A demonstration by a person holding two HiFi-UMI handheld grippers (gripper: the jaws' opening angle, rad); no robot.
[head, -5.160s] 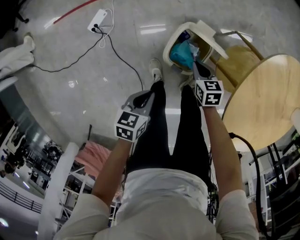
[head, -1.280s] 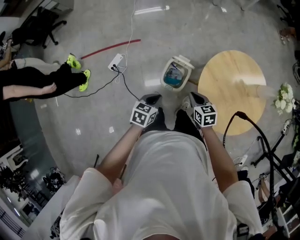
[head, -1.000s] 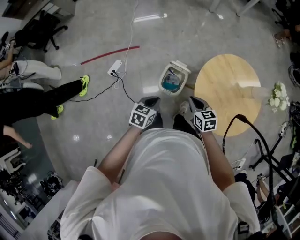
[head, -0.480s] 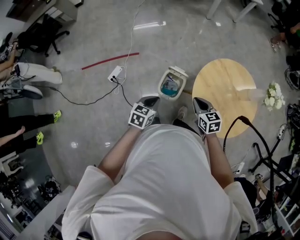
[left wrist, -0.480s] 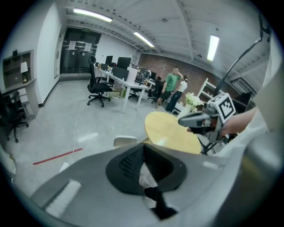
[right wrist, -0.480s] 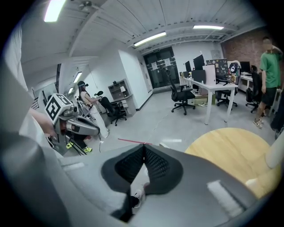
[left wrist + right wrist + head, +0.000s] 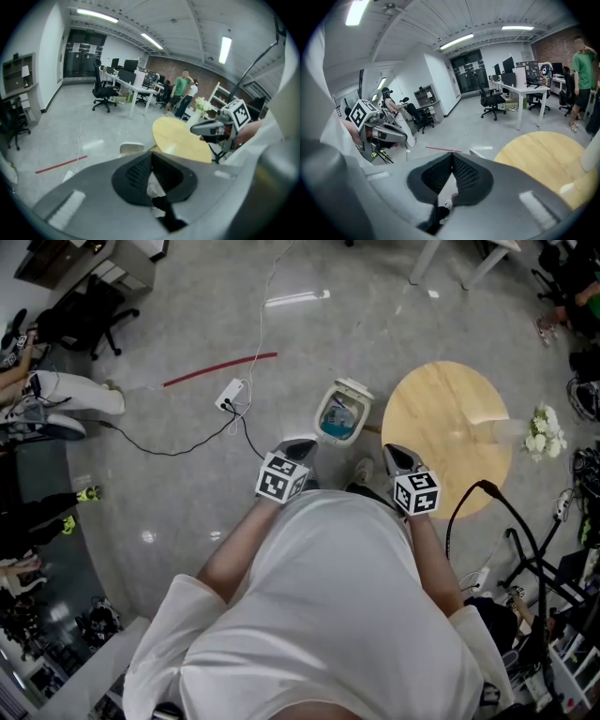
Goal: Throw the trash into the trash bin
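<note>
While the trash bin (image 7: 351, 388) sits at twelve o'clock, teal trash (image 7: 337, 418) inside, left gripper (image 7: 299, 444) and right gripper (image 7: 395, 454) both pressed together, empty — round table (image 7: 450, 427) at two o'clock.

The floor (image 7: 187, 484) is seen as hard grey flooring, polished & glossy, w/ ceiling lights mirrored in it; the round table top (image 7: 441, 427) is shown in pale wood, smooth, semi-matt. The trash bin (image 7: 353, 388) is made out as smooth cream plastic, w/ crumpled teal trash (image 7: 337, 418) inside. Matt grey plastic shells are seen on the left gripper (image 7: 150, 161) & right gripper (image 7: 453, 159), w/ black ribbed pads (image 7: 136, 176); the shirt (image 7: 328, 615) is shown as white cloth.
</note>
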